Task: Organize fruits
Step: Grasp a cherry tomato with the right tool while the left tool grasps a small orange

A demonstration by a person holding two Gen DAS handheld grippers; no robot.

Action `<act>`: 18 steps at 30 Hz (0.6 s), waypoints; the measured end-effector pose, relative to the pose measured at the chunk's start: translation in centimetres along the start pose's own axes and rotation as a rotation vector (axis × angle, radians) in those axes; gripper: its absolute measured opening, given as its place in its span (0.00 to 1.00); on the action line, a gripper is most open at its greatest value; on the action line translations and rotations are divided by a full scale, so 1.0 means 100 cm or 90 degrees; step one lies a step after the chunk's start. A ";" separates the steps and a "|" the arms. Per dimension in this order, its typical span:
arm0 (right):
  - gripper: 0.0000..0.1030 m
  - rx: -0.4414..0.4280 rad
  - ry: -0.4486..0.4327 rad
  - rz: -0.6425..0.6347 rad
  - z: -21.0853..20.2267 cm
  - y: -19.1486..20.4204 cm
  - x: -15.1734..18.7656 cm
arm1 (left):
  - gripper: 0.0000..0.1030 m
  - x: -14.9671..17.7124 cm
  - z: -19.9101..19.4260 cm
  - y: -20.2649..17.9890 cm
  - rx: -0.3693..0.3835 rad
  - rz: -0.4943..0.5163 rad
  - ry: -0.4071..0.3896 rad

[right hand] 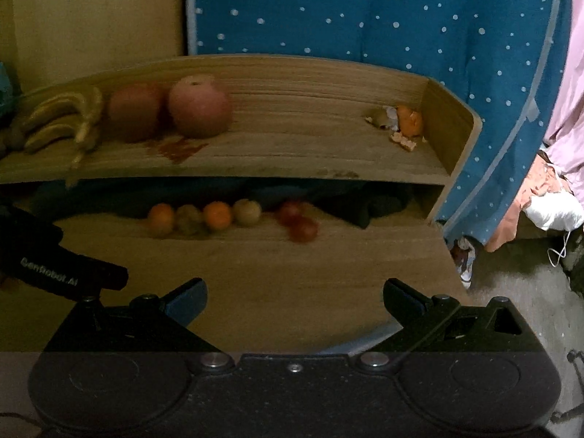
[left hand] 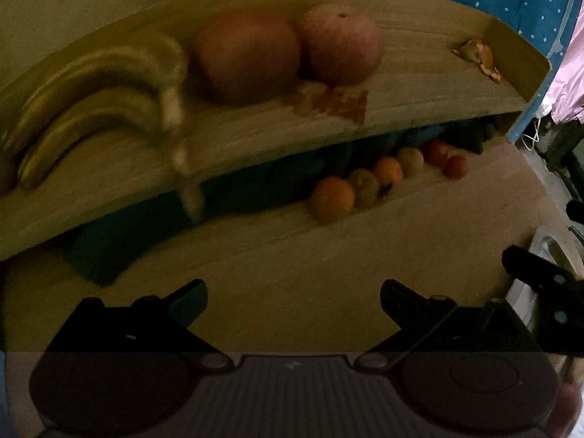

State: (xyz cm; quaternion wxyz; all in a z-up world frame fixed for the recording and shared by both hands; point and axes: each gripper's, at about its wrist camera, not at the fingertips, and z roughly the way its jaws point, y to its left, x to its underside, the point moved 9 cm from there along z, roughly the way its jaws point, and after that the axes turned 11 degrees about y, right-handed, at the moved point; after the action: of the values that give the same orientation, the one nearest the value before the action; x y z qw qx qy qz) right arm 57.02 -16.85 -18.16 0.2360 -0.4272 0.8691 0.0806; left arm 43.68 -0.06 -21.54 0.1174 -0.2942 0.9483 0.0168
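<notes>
At the upper left of both views a bunch of bananas [right hand: 64, 122] lies on a raised wooden shelf [right hand: 292, 153], its stem hanging over the shelf's front edge. Just right of it stand two large reddish apples [right hand: 200, 106], side by side and touching, with a reddish stain [right hand: 179, 149] on the wood in front of them. Far along the shelf, against its right end wall, lie scraps of orange peel [right hand: 405, 124].

Below the shelf, on the table [right hand: 292, 266], a row of small fruits [right hand: 215, 215] sits at the mouth of the dark gap under the shelf: an orange one, a pale one, another orange, another pale, then two small red ones [right hand: 297, 221] at the right end. Dark cloth [right hand: 365, 204] fills the gap behind them. A blue spotted fabric [right hand: 365, 18] hangs behind and to the right, with pink cloth [right hand: 569, 109] at the right edge.

Nothing stands between the grippers and the row of small fruits.

The left gripper [left hand: 294, 303] is low over the bare table, pointing at the shelf, jaws spread wide and empty. The right gripper [right hand: 295, 301] is level beside it, near the table's rounded right edge, jaws likewise apart and holding nothing. Each shows at the edge of the other's view.
</notes>
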 end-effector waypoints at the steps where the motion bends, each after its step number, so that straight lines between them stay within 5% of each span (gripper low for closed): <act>1: 0.99 -0.004 0.000 -0.003 0.005 -0.003 -0.004 | 1.00 -0.003 0.001 -0.003 -0.005 0.001 -0.004; 11: 0.92 -0.057 -0.007 -0.039 0.043 -0.005 -0.033 | 0.99 -0.025 0.014 -0.021 -0.035 0.020 -0.031; 18: 0.81 -0.083 0.011 -0.040 0.065 -0.009 -0.039 | 0.90 -0.035 0.019 -0.027 -0.022 0.026 -0.048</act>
State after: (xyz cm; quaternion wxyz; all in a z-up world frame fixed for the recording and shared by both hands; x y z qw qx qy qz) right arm 61.97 -12.46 -21.97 0.2027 -0.4690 0.8503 0.1259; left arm 48.43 -0.19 -22.43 0.1473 -0.2760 0.9487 0.0466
